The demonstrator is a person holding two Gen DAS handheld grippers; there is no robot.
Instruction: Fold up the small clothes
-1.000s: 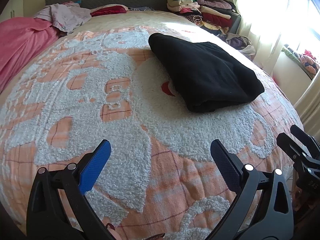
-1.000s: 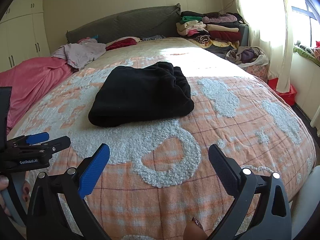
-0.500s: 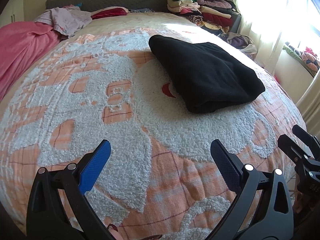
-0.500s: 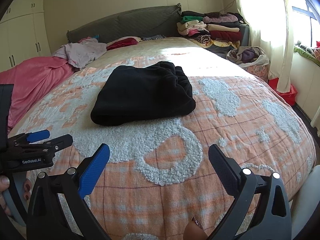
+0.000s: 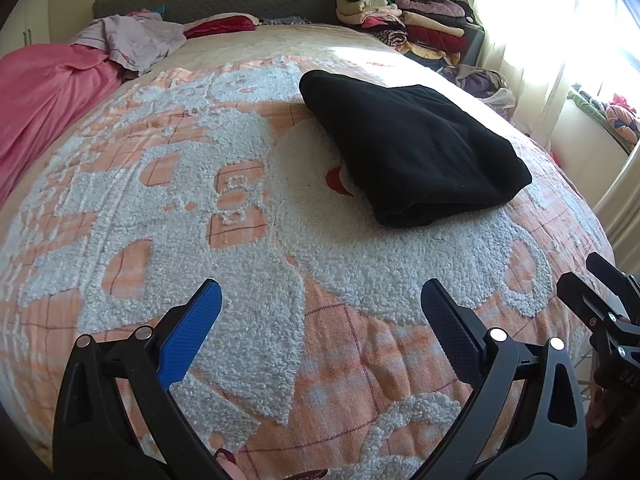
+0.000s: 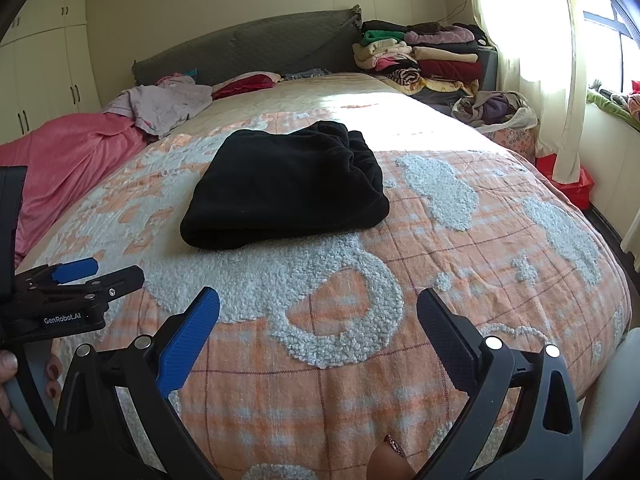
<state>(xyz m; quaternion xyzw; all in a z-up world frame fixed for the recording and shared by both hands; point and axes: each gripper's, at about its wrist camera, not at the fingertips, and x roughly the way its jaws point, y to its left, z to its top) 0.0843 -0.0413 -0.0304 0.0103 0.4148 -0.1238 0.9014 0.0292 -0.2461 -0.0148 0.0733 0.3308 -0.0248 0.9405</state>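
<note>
The left gripper (image 5: 320, 308) hangs over the orange-and-white tufted bedspread (image 5: 248, 240) with its jaws spread wide, gripping nothing. A folded black garment (image 5: 412, 152) lies ahead and slightly right, well apart. The right gripper (image 5: 600, 296) shows at its far right

It is bright day. Sun comes in through the window (image 6: 612, 52) at the upper right of my right view, and the curtain (image 5: 532, 28) at the upper right of my left view glows so white that I cannot see its folds. A sunny patch lies on the far part of the bedspread (image 6: 360, 100). The black clothes (image 5: 412, 152) are so dark that I can hardly see their creases. Both views are sharp in the middle. The edges bend round like a bowl, and the corners go black. The lower part looks a bit shady.
</note>
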